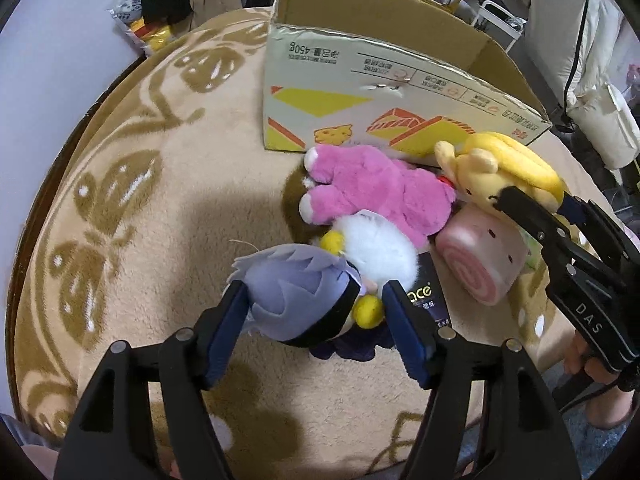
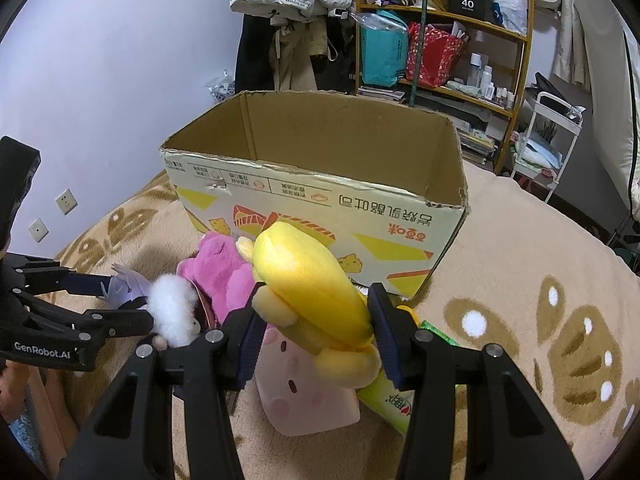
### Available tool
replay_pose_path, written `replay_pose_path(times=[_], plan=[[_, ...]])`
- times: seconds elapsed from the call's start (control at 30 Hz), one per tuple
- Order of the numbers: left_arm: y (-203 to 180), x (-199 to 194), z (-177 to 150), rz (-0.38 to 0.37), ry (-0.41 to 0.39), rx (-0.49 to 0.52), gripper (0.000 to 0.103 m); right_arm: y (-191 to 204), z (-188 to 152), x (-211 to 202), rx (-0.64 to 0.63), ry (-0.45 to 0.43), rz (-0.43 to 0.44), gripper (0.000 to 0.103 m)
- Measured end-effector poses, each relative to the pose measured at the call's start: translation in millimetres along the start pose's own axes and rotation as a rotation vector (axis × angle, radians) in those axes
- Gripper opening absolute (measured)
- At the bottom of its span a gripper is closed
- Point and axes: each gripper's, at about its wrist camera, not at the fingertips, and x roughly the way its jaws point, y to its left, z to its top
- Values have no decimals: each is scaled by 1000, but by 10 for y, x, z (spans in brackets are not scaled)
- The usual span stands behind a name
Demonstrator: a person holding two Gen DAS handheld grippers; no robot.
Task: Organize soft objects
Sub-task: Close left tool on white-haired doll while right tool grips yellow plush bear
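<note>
My left gripper [image 1: 316,308] is shut on a purple-haired plush doll [image 1: 296,292] with a white fluffy part [image 1: 380,252], low over the blanket. My right gripper [image 2: 316,332] is shut on a yellow banana plush [image 2: 308,280], also in the left wrist view [image 1: 508,164], held above a pink swirl-roll plush [image 2: 308,400]. A pink bear plush [image 1: 372,196] lies against the open cardboard box [image 2: 320,208], which stands just behind the toys. The left gripper shows at the left of the right wrist view [image 2: 120,304].
A beige blanket with brown leaf patterns [image 1: 160,200] covers the surface. A green packet [image 2: 392,396] lies under the banana plush. A dark card [image 1: 428,300] lies by the doll. Shelves [image 2: 448,40], hanging clothes and a white cart [image 2: 552,136] stand behind.
</note>
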Motion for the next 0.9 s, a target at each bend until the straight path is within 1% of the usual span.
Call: replay_pose_path(times=[0.03, 0.17, 0.3, 0.43, 0.7, 0.9], plan=[[6, 1, -1, 4, -2, -1, 61, -1, -1, -2, 0, 0, 1, 53], [20, -42, -2, -12, -12, -7, 59, -1, -6, -3, -3, -1, -1, 53], [-60, -107, -37, -24, -11, 38, 59, -3, -12, -12, -3, -3, 0, 53], [-119, -62, -42, -7, 12, 65, 60, -1, -16, -11, -4, 1, 4, 53], [-65, -65, -24, -33, 8, 41, 60, 2, -13, -10, -5, 1, 3, 53], [36, 36, 43, -40, 57, -5, 64, -5, -15, -7, -8, 5, 4, 53]])
